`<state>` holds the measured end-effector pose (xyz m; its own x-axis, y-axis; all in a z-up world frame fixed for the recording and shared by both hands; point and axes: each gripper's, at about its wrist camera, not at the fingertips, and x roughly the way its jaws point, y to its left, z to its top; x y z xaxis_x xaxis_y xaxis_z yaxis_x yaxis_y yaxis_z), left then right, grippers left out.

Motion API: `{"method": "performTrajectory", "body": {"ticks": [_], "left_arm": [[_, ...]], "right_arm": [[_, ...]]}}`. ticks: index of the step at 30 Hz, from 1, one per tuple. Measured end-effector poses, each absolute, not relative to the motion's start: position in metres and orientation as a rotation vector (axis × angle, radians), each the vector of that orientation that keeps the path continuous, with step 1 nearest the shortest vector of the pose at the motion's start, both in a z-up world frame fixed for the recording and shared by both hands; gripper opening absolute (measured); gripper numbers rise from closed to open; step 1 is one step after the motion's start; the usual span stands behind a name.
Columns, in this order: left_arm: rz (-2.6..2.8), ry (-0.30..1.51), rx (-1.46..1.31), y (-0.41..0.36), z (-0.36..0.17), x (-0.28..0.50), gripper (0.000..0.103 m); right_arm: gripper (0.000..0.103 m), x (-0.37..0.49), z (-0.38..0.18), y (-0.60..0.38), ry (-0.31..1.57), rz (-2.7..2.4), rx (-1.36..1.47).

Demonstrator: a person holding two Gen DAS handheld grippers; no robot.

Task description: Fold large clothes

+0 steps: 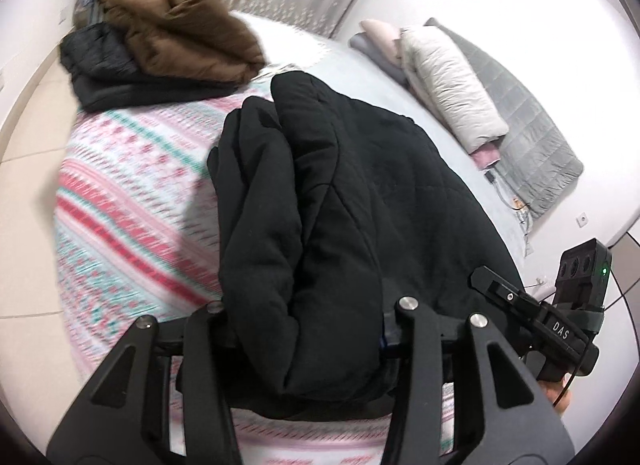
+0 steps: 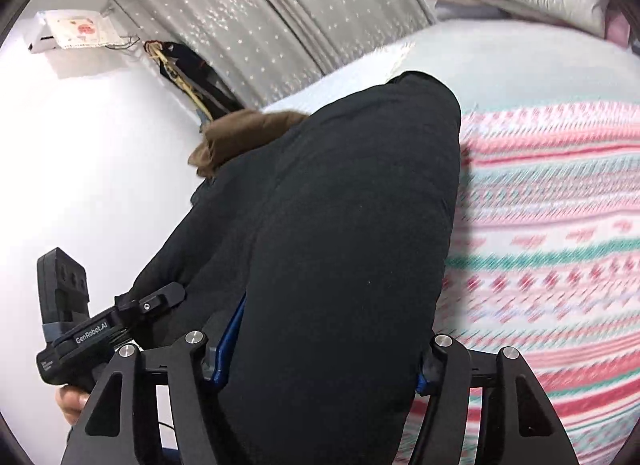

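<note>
Both grippers, left (image 1: pixel 308 329) and right (image 2: pixel 320 357), clamp the black coat (image 1: pixel 340 205), bunched over the striped bed (image 1: pixel 132 201). Brown jacket (image 1: pixel 180 25) lies far left, pillow (image 1: pixel 448 81) far right.

You've got 3 coats: 1 black (image 1: pixel 328 193), 1 brown (image 1: pixel 180 29), 1 dark (image 1: pixel 100 65); 2 grippers, 1 pillow (image 1: pixel 452 85).

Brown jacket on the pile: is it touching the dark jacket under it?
Touching. The left wrist view shows the brown jacket lying directly on the dark jacket, with no gap between them.
</note>
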<state>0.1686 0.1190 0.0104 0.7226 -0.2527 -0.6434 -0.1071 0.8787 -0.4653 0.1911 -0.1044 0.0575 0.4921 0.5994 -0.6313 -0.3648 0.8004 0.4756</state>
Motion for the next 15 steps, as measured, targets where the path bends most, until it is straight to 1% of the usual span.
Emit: {"method": "performTrajectory", "body": {"ticks": [7, 11, 15], "left_arm": [[-0.185, 0.703, -0.483, 0.047, 0.015, 0.2, 0.046], [-0.262, 0.711, -0.434, -0.017, 0.006, 0.228, 0.046], [-0.329, 0.77, -0.425, -0.095, -0.015, 0.26, 0.046]], "right_arm": [[0.064, 0.2, 0.081, -0.174, 0.804, 0.529, 0.255], [0.064, 0.207, 0.085, -0.24, 0.795, 0.469, 0.251], [0.064, 0.217, 0.078, -0.314, 0.804, 0.38, 0.268]]}}
